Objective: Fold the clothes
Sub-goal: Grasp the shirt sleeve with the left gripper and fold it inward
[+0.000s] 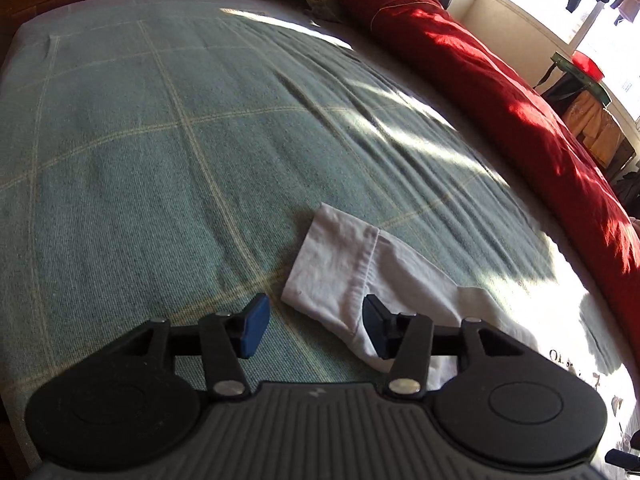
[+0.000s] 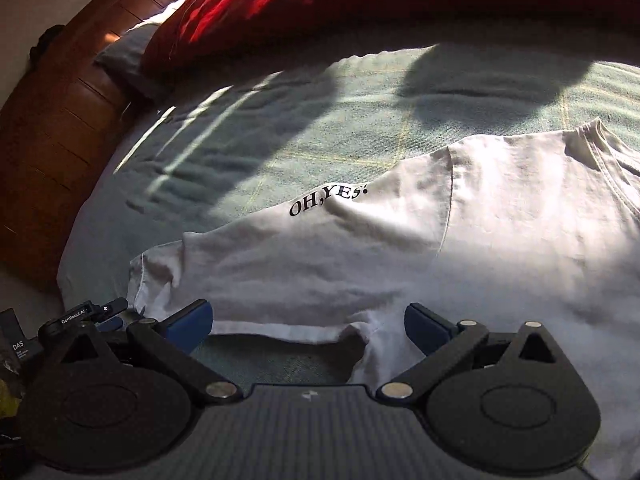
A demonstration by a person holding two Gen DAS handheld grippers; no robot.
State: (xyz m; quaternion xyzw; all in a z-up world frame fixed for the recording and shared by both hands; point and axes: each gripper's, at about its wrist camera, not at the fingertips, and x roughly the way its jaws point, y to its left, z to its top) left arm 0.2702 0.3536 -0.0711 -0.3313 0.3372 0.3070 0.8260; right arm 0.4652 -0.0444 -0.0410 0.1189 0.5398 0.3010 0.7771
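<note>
A white T-shirt [image 2: 460, 248] with the black print "OH,YES" lies spread on the bed, partly in bright sun. In the left wrist view its short sleeve [image 1: 340, 264] stretches out over the green bedspread. My left gripper [image 1: 316, 330] hovers at the sleeve's near end, jaws open; the right blue pad [image 1: 376, 330] sits over the cloth, the left pad over bare bedspread, and neither presses on the cloth. My right gripper [image 2: 308, 328] stands wide open above the shirt's near edge, where the fabric folds back; nothing is clamped.
A green checked bedspread [image 1: 160, 140] covers the bed. A red duvet [image 1: 500, 92] lies bunched along the far side. The wooden bed frame [image 2: 52, 152] runs at the left. A black device [image 2: 88, 314] pokes in at the lower left of the right wrist view.
</note>
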